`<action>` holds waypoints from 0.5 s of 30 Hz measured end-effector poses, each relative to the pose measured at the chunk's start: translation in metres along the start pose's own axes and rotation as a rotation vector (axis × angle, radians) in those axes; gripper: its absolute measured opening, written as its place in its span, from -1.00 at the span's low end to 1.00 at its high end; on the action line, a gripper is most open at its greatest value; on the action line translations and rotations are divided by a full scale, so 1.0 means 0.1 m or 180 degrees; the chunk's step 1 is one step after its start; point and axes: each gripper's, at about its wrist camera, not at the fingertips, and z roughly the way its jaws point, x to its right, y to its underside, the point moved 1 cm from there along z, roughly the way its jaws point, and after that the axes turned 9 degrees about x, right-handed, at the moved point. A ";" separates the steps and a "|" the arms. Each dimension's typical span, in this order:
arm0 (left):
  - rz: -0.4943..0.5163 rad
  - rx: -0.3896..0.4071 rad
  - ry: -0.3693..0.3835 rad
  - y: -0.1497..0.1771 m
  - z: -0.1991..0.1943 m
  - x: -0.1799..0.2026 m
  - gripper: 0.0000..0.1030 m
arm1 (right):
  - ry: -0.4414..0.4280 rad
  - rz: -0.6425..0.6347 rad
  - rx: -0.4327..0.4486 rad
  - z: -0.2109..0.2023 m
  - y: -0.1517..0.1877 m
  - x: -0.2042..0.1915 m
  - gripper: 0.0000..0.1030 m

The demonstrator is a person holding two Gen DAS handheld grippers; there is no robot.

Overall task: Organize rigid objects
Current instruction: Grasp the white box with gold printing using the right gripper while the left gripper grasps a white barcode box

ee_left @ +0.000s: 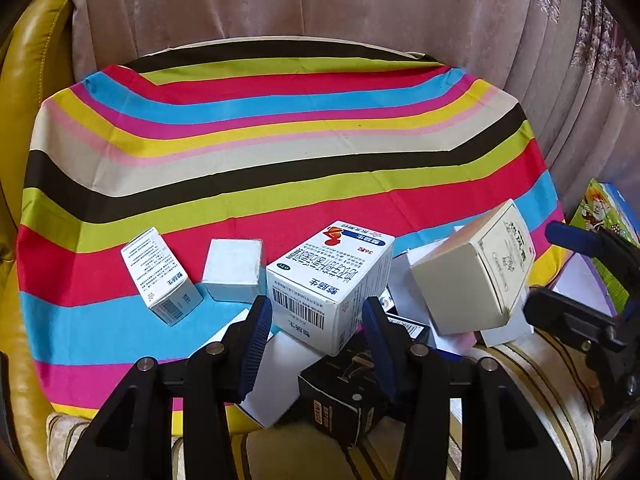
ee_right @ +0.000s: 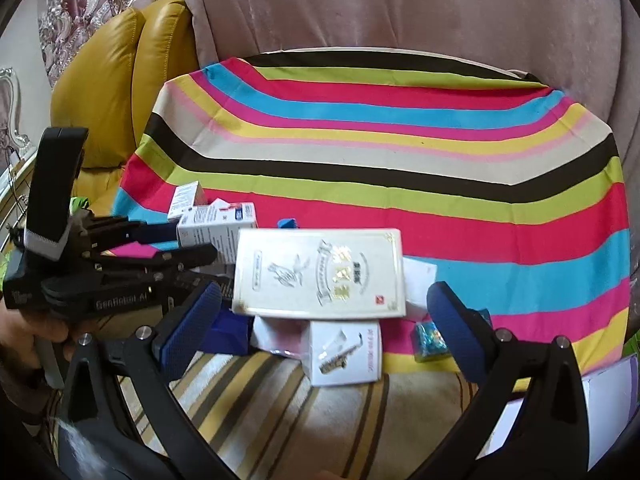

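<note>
In the left wrist view my left gripper (ee_left: pixel 316 328) is shut on a white and blue medicine box (ee_left: pixel 330 284), tilted, its blue pads on both sides. A small white box (ee_left: pixel 160 276) and a plain white cube box (ee_left: pixel 234 270) stand to its left on the striped cloth (ee_left: pixel 280 140). A black box (ee_left: pixel 344 396) lies under the gripper. A cream box (ee_left: pixel 476 272) sits on the pile to the right. In the right wrist view my right gripper (ee_right: pixel 324 320) is open, its pads either side of the cream box (ee_right: pixel 320 272), apart from it. The left gripper (ee_right: pixel 192 248) shows at the left.
A white box with a saxophone picture (ee_right: pixel 344 354) and a shiny blue packet (ee_right: pixel 430 340) lie at the cloth's front edge. A yellow leather cushion (ee_right: pixel 120 80) stands at the left. A pink draped backrest (ee_left: pixel 320 4) rises behind. A colourful cartoon box (ee_left: pixel 604 216) lies far right.
</note>
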 end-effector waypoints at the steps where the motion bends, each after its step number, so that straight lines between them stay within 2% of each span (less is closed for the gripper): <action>1: -0.0004 0.0007 0.0002 0.00 -0.01 0.00 -0.06 | -0.0002 0.0005 -0.0014 0.02 0.00 0.00 1.00; 11: -0.0054 0.0037 0.0033 0.01 0.01 -0.04 -0.06 | 0.0063 -0.0067 -0.0215 0.25 -0.01 -0.02 1.00; 15: -0.0093 0.0119 0.0033 0.01 -0.06 -0.03 -0.07 | 0.0046 0.0047 -0.0233 0.28 0.00 0.06 0.95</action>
